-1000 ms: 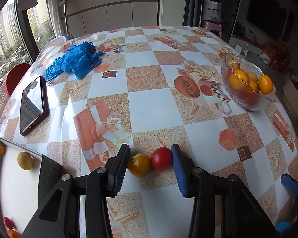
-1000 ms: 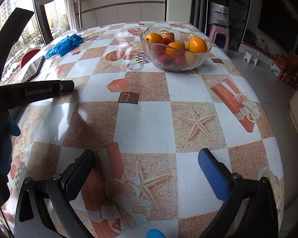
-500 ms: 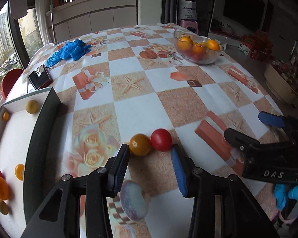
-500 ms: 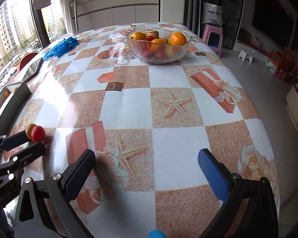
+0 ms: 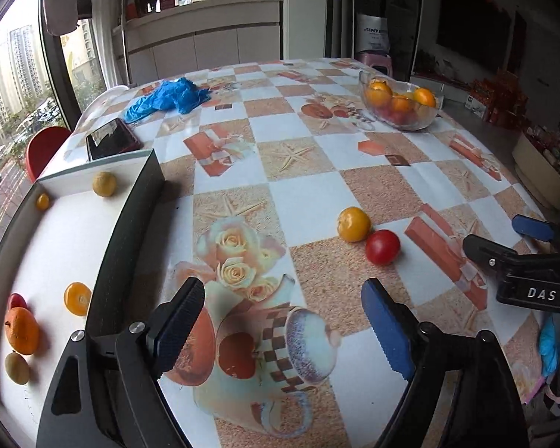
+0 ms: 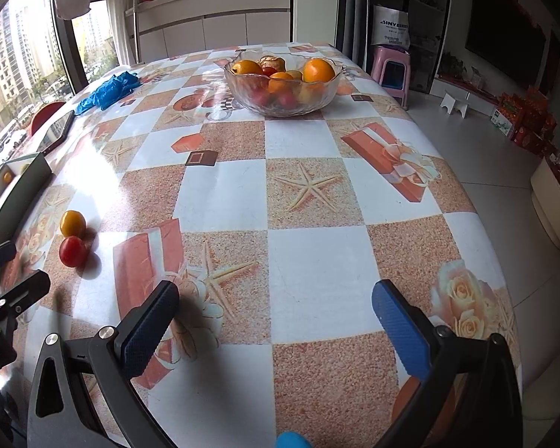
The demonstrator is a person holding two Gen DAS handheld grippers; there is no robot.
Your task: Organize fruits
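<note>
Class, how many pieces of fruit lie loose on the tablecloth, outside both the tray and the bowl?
2: a yellow tomato and a red tomato, touching, right of the tray. None seems hidden.

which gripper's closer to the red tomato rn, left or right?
Left, by a little. The left gripper sits open just short of the red tomato; the right gripper is open off to its side.
</note>
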